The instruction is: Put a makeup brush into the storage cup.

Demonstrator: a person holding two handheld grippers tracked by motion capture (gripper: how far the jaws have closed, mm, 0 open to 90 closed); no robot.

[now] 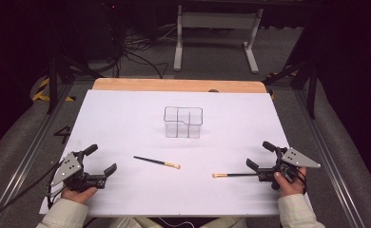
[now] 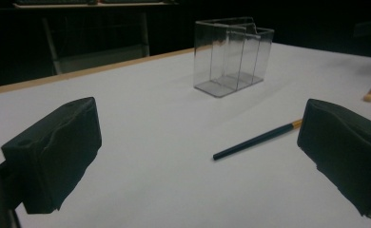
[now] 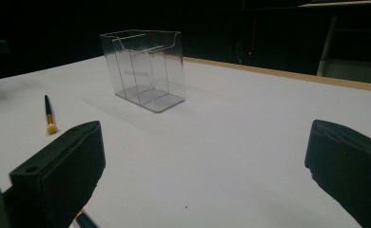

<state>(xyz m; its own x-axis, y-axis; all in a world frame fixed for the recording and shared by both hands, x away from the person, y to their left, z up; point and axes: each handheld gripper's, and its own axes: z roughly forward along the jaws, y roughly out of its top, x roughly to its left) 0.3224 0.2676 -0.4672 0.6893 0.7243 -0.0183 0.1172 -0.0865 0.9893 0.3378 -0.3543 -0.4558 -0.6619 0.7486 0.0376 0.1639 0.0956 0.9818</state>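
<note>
Resting low on the white table [image 1: 126, 114], left gripper [image 1: 100, 161] and right gripper [image 1: 260, 156] both gape wide, empty; brushes [image 1: 157, 162] lie between them, dark room beyond.

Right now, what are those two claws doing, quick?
Left claw: open, holding nothing.
Right claw: open, holding nothing; one brush lies just beside it.
</note>
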